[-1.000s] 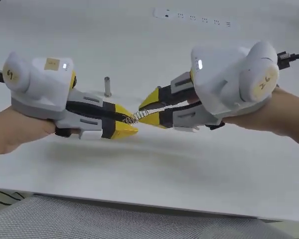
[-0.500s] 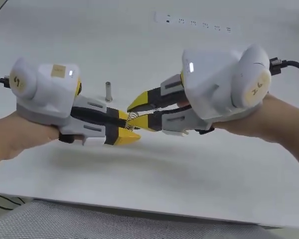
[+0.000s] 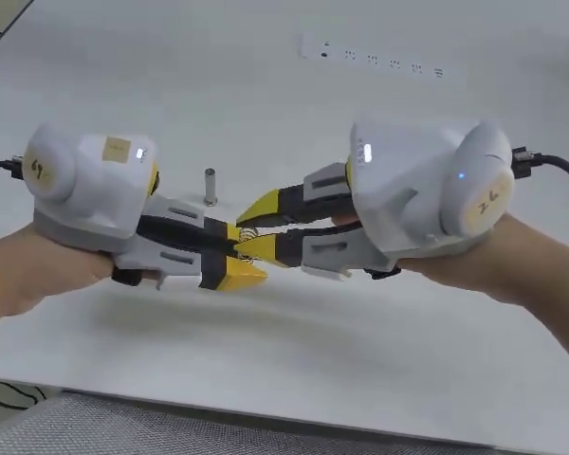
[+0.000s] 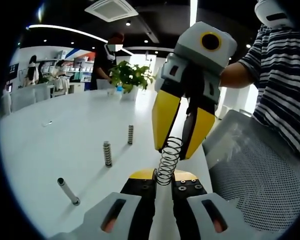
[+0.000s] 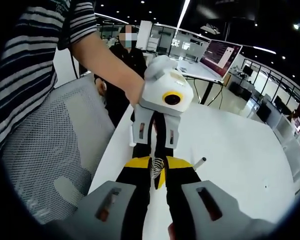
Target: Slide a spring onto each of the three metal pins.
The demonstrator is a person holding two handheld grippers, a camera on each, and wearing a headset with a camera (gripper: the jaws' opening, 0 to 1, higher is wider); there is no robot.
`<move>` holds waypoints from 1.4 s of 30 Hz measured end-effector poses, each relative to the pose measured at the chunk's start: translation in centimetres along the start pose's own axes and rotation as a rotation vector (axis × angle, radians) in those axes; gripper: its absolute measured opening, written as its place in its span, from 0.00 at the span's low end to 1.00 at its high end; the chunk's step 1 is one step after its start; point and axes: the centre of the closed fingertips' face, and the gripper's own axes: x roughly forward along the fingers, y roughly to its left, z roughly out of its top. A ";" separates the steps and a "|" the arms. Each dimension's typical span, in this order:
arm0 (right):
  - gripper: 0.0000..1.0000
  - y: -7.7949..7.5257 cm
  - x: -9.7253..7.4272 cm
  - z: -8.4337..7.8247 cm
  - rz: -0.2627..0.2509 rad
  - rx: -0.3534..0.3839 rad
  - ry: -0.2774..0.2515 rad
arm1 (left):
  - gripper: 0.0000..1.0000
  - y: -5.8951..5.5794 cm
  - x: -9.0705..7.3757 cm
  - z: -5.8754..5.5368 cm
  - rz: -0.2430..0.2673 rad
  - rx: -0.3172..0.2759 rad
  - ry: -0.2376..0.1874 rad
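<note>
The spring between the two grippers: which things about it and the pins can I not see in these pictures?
- Left gripper view: the spring's lower end sits hidden between the left gripper's jaws.
- Head view: the spring is too small to tell whether the right gripper's jaws touch it.
- Right gripper view: a jaw covers the bare pin's foot.

Power strip (image 3: 375,57); potted plant (image 4: 131,76); mesh chair (image 4: 250,160)

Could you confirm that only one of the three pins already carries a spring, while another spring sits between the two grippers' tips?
Not quite: two already carry springs, the middle pin and the far pin; the nearest pin is bare, as the left gripper view shows. Another spring does sit between the left gripper and right gripper tips.
</note>
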 end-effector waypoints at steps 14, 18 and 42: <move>0.12 -0.1 -0.1 0.4 0.005 -0.010 0.009 | 0.09 -0.1 -0.2 0.3 0.015 -0.031 -0.007; 0.12 0.1 0.1 0.3 0.006 -0.009 0.010 | 0.09 -0.2 -0.2 0.0 0.014 -0.035 0.001; 0.12 -0.3 0.3 0.6 0.004 -0.034 0.021 | 0.16 0.2 -0.5 0.5 0.049 -0.050 -0.019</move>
